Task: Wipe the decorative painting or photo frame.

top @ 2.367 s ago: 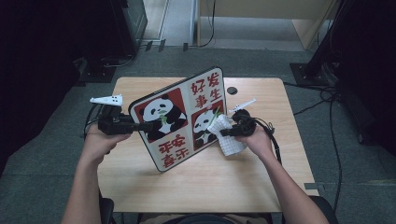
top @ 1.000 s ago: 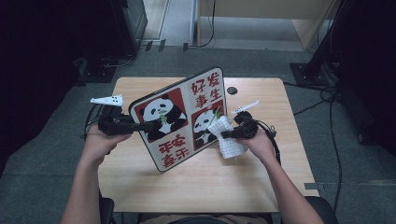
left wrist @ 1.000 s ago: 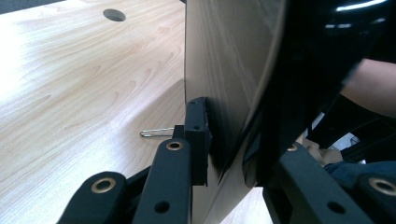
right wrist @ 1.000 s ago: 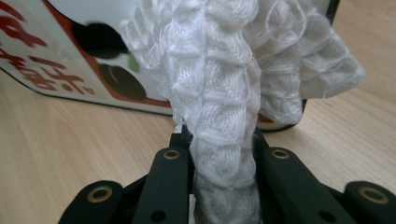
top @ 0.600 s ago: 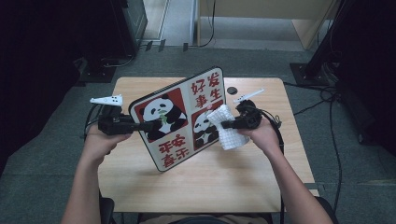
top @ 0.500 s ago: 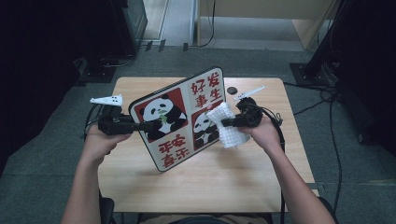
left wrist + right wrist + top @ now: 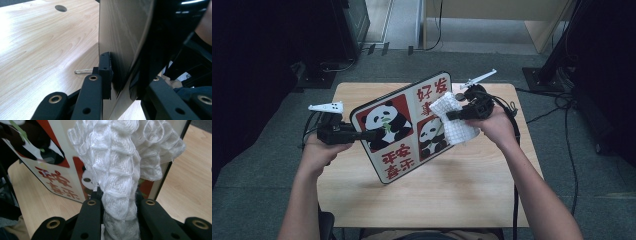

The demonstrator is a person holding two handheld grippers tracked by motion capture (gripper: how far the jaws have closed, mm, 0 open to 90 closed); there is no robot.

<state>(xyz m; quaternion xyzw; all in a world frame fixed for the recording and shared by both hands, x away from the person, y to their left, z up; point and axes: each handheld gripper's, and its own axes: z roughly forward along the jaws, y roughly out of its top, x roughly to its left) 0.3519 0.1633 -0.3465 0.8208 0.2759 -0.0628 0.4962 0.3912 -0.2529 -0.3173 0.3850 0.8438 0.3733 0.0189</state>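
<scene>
In the right gripper view, a white waffle-weave cloth (image 7: 120, 182) is seen bunched between the two black jaws, which are pressed together on it near their tips; its loose folds rise above and spill to the right of the jaws. Just beyond the cloth, the printed face of the panda tray (image 7: 57, 177) is seen, its red characters lying to the left of the jaws.

In the left gripper view, the tray's dark edge (image 7: 117, 50) is pinched between the jaws, with the rubber pad of the nearer jaw laid flat against its back. The tray is held on edge, tilted, with the wooden table (image 7: 40, 47) to the left of the jaws and a round cable hole (image 7: 61, 8) farther off.

From the high view, the left gripper (image 7: 362, 135) is seen gripping the tray (image 7: 407, 125) at its left edge, a white marker plate standing on top of the gripper. The tray is held up off the table (image 7: 462, 185), its picture side turned toward the person, its lower corner toward the near side. The right gripper (image 7: 451, 115) is held to the right of the tray's middle, and the cloth (image 7: 453, 123) it pinches is pressed against the upper right panel of the tray, hanging down below the jaws. Both forearms are seen reaching in from the near edge.
</scene>
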